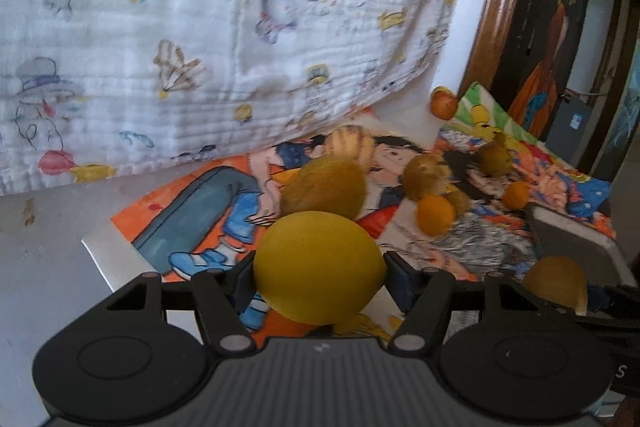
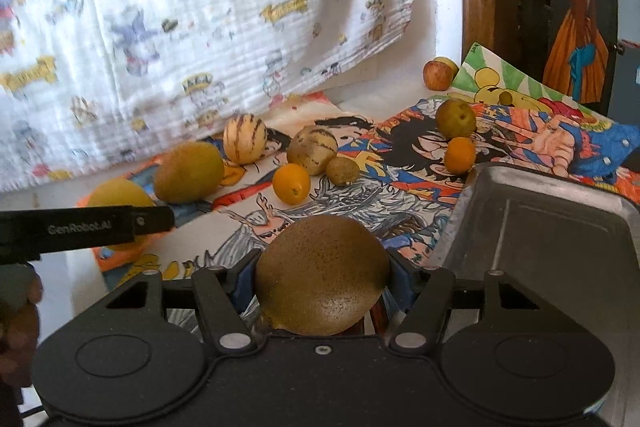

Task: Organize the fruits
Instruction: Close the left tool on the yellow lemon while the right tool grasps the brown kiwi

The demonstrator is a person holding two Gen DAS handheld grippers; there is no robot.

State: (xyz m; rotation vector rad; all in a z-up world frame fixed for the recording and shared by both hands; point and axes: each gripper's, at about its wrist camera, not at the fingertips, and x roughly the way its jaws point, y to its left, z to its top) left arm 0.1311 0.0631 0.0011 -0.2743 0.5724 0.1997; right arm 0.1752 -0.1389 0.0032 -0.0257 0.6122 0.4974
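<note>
**Both grippers loaded as fruit sorting reached the tray**

While loose fruit lay scattered over the cartoon-printed mats (image 2: 360,195), each handheld gripper was clamped on a piece of its own. The left gripper (image 1: 320,267) had its jaws closed on a smooth yellow lemon (image 1: 320,267), held just above the mat near its left end. The right gripper (image 2: 322,279) pinched a speckled brown-green fruit (image 2: 322,279), its long axis lying crosswise between the fingers.

The metal tray (image 2: 540,227) sat just to the right of the right gripper and slightly ahead, making that hand plainly the nearer one; the likely next move was a short swing rightward over the tray's rim. The left gripper, seen in the right wrist view as a dark bar at far left, stood well apart from the tray.

Whether the tray held anything could not be fully judged, since its near part was cut off by the gripper body. An apple (image 2: 438,75) by the wall partly hid a second fruit behind it.
</note>
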